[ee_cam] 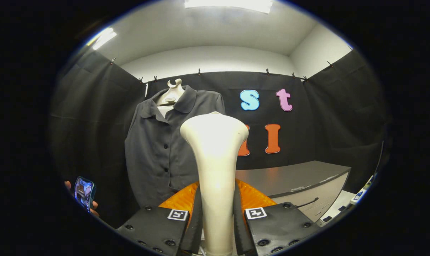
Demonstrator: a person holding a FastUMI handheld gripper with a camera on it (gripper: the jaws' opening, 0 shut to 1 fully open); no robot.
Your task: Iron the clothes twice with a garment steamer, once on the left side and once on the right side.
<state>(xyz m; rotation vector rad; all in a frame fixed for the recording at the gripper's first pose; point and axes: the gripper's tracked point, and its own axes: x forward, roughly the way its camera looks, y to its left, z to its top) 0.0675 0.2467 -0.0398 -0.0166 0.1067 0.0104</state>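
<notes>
Steamer (215,156), cream-white, stands upright between the two fingers of the hand-held gripper (218,231), its slim handle pinched from both sides by the pads and its flared head rising well above the fingertips. The jaws are closed down to the width of that handle, so the hand-held gripper has a firm hold of it. Beyond the fingers and a little to their left hangs the shirt (161,149), a dark grey button-front with a collar, on a pale hanger (172,93) against the black cloth wall. The steamer head overlaps the shirt's right edge in this view, but whether it touches the fabric cannot be told. An orange part (252,197) shows just behind the fingers on either side of the handle. To the right, beyond the fingers, a grey surface (293,177) with a pale front and a dark drawer pull stands by the wall. Low on the left, a person's hand (94,206) holds up a phone (84,192).
</notes>
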